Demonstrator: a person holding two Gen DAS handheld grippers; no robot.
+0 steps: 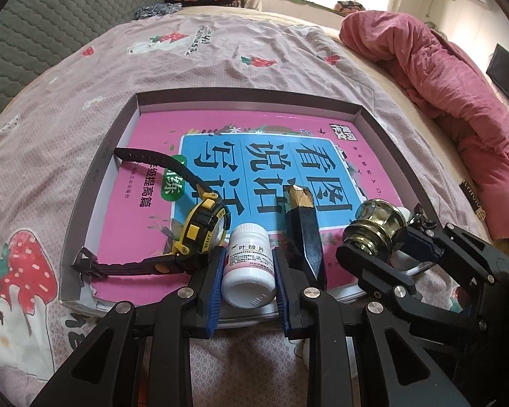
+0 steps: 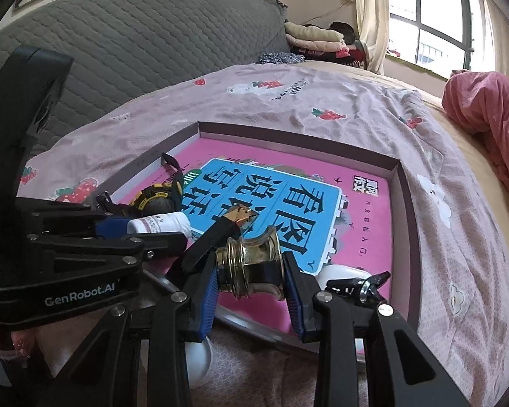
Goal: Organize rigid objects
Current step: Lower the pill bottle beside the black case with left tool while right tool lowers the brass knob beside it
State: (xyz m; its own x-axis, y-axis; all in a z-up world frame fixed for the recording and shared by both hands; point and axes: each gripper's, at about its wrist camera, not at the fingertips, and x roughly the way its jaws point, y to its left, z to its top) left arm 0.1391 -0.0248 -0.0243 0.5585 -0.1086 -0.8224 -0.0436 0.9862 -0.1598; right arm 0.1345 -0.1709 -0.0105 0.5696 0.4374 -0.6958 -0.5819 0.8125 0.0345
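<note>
At the bottom centre of the left wrist view, the left gripper (image 1: 249,271) is clamped on a white pill bottle (image 1: 249,264) lying at the near edge of the pink book (image 1: 152,210) inside the shallow tray (image 1: 247,96). In the right wrist view, lower centre, the right gripper (image 2: 251,271) grips a brass doorknob (image 2: 254,261) over the same edge. A yellow-black watch (image 1: 200,230) and a black bar with a gold tip (image 1: 303,227) lie on the book beside the bottle.

- The left gripper (image 1: 249,268) points steeply downward, its blue pads (image 1: 217,281) pressed on both sides of a white pill bottle (image 1: 249,268).
- The right gripper (image 2: 251,271) tilts downward just beside the left one, its blue pads (image 2: 208,300) clamped on the neck of a brass door knob (image 2: 252,264).
- Fingertips with painted nails (image 2: 18,344) show behind the left gripper's body.
</note>
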